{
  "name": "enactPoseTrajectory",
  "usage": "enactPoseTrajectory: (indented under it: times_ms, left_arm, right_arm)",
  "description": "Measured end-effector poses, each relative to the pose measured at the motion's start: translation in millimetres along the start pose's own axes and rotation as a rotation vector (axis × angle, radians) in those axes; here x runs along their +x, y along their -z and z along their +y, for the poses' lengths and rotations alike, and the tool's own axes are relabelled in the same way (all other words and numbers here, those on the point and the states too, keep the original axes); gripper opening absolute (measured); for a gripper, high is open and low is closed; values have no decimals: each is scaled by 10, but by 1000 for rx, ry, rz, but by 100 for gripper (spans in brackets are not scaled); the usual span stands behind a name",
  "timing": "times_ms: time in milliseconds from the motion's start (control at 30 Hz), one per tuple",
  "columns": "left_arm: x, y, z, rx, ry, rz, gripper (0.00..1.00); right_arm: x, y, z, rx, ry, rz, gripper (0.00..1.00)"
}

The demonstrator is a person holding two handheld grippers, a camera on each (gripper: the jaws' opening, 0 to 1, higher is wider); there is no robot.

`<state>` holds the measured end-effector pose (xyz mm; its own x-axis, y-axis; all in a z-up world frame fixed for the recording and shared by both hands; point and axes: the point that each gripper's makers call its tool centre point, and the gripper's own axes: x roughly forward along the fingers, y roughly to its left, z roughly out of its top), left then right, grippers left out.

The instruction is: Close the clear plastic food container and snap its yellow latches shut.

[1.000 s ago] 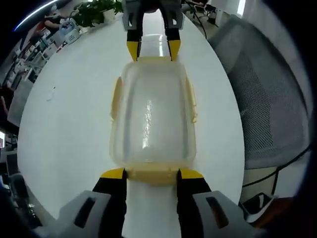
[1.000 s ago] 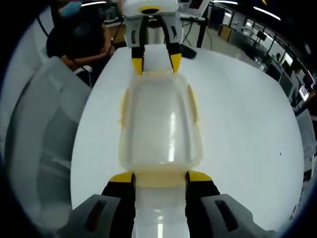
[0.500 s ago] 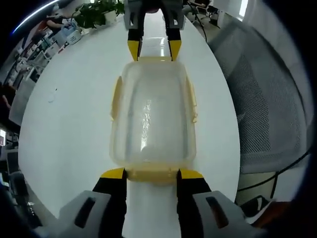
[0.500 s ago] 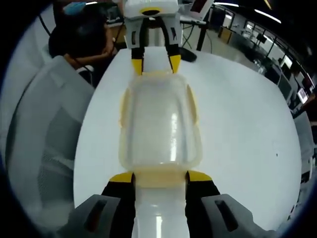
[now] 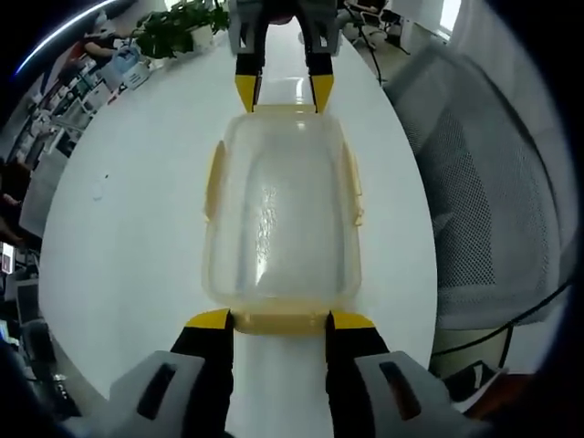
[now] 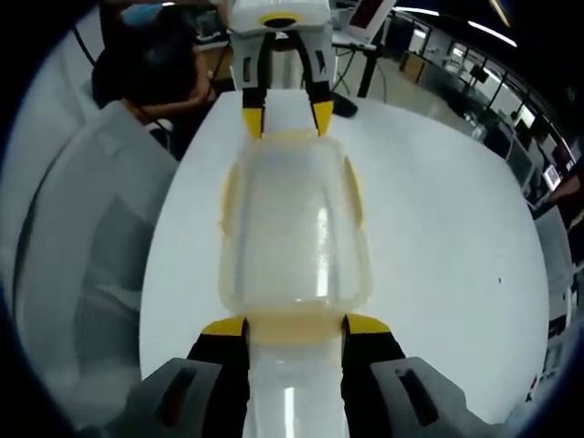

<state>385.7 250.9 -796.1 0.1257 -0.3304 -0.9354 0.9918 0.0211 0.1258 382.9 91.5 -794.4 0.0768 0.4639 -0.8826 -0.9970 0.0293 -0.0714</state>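
A clear plastic food container [image 5: 278, 210] with its lid on lies lengthwise between my two grippers over the white table [image 5: 128, 182]. My left gripper [image 5: 278, 319] is shut on the yellow end latch [image 5: 278, 323] nearest it. At the far end, my right gripper [image 5: 278, 91] holds the opposite latch. Yellow side latches [image 5: 213, 182] stick out a little from both long sides. In the right gripper view the same container [image 6: 294, 228] runs from my right gripper [image 6: 294, 326], shut on its end latch [image 6: 294, 327], up to the left gripper [image 6: 283, 114].
A grey mesh chair [image 5: 484, 182] stands just past the table edge, also seen as the chair [image 6: 82, 228] in the right gripper view. A potted plant [image 5: 173, 23] sits at the table's far side. A seated person [image 6: 155, 64] is behind the left gripper.
The background slides slightly in both views, so the cameras have moved. The container keeps the same place between both grippers, and both grips are unchanged.
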Motion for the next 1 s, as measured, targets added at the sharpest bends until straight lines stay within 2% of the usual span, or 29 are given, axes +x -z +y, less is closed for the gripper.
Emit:
enactPoseTrajectory:
  times_ms: [467, 1000]
  left_arm:
    - [-44, -331, 1, 5, -19, -17, 38]
    - [54, -637, -3, -9, -12, -41, 38]
  right_arm:
    - [-237, 207, -20, -5, 10, 5, 37]
    - [-394, 494, -49, -22, 10, 29, 37]
